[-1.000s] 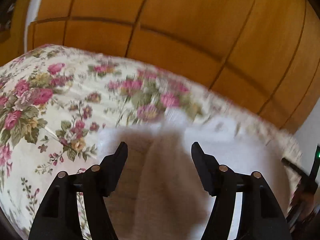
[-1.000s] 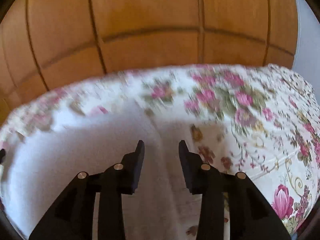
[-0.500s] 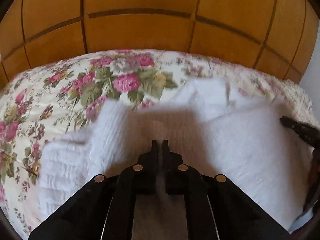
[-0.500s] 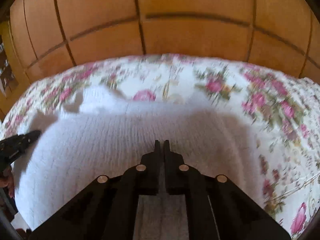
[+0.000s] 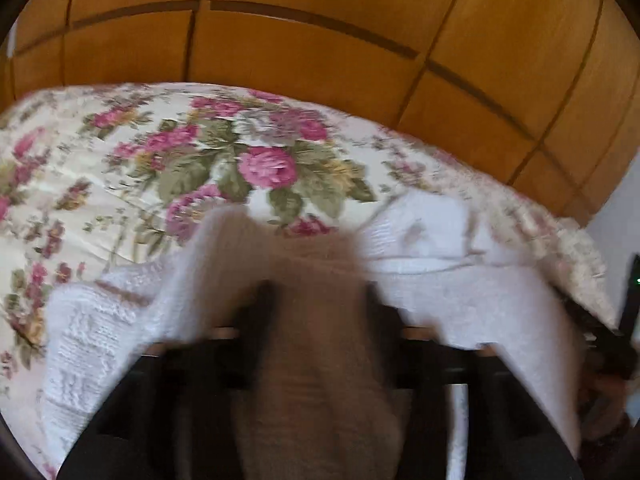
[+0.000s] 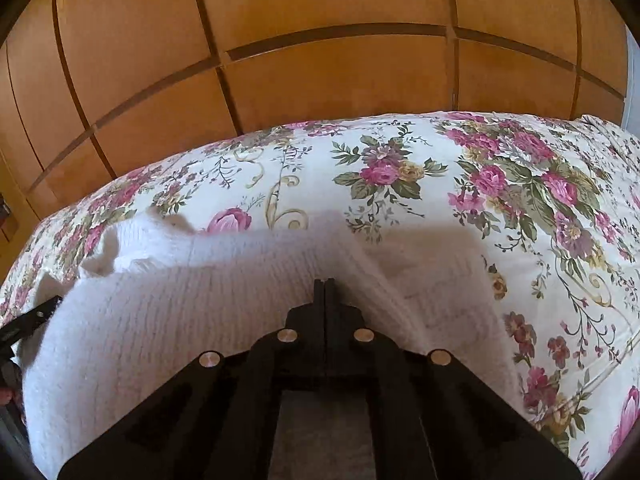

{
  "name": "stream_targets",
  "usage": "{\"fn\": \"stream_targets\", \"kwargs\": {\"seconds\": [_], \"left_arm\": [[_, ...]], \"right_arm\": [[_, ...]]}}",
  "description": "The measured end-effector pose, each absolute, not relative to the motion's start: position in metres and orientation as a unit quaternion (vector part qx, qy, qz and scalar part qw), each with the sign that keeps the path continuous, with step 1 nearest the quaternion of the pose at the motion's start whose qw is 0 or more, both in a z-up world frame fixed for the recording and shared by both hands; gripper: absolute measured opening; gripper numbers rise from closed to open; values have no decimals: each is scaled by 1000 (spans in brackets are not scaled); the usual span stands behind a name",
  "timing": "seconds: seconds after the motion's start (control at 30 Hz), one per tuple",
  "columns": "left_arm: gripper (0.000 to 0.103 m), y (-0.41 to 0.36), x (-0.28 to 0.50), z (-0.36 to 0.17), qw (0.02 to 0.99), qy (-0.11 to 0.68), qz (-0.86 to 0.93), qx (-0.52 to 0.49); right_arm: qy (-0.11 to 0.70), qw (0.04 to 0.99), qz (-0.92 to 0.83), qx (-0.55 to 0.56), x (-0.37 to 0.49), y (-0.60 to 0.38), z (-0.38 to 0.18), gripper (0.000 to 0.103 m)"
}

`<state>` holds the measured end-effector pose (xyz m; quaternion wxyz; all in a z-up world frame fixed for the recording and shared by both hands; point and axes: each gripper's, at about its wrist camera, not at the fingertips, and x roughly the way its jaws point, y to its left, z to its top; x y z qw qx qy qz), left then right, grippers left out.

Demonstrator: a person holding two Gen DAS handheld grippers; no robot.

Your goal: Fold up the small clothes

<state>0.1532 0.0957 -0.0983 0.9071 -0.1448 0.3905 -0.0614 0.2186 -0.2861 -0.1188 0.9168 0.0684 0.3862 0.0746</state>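
Note:
A white knitted garment [image 5: 460, 304] [image 6: 180, 320] lies bunched on the floral bedspread [image 5: 120, 184] [image 6: 540, 208]. In the blurred left wrist view my left gripper [image 5: 318, 300] is low in the picture and its jaws are opening. A shaded fold of the garment hangs loose between them, and white knit drapes over both fingers. In the right wrist view my right gripper [image 6: 325, 283] is shut, with its tips pinching a raised ridge of the knit near the garment's right side. One finger of the left gripper [image 6: 32, 320] pokes in at that view's left edge.
Orange wooden cupboard panels [image 6: 320, 60] [image 5: 320, 40] stand right behind the bed. The bedspread stretches left of the garment in the left wrist view and right of it in the right wrist view. A pale wall [image 5: 620, 216] shows at the far right.
The left jaws were apart, closed on the knit half a second ago, and now stand apart again. The right jaws closed on the garment and have stayed shut. Both views shifted across the bed.

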Motion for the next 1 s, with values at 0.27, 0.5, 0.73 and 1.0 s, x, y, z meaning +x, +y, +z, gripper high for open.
{"fn": "stream_targets", "kwargs": {"seconds": [0.27, 0.5, 0.73, 1.0], "left_arm": [[60, 112, 89, -91, 927, 350, -30, -131], [60, 140, 35, -87, 932, 308, 5, -190], [41, 128, 26, -101, 932, 333, 15, -139], [36, 137, -9, -96, 931, 320, -6, -175]], "right_arm": [[375, 919, 82, 87, 216, -291, -120, 3], [306, 942, 111, 84, 165, -282, -75, 20], [373, 922, 98, -1, 173, -267, -114, 12], [351, 929, 98, 66, 167, -286, -112, 22]]}}
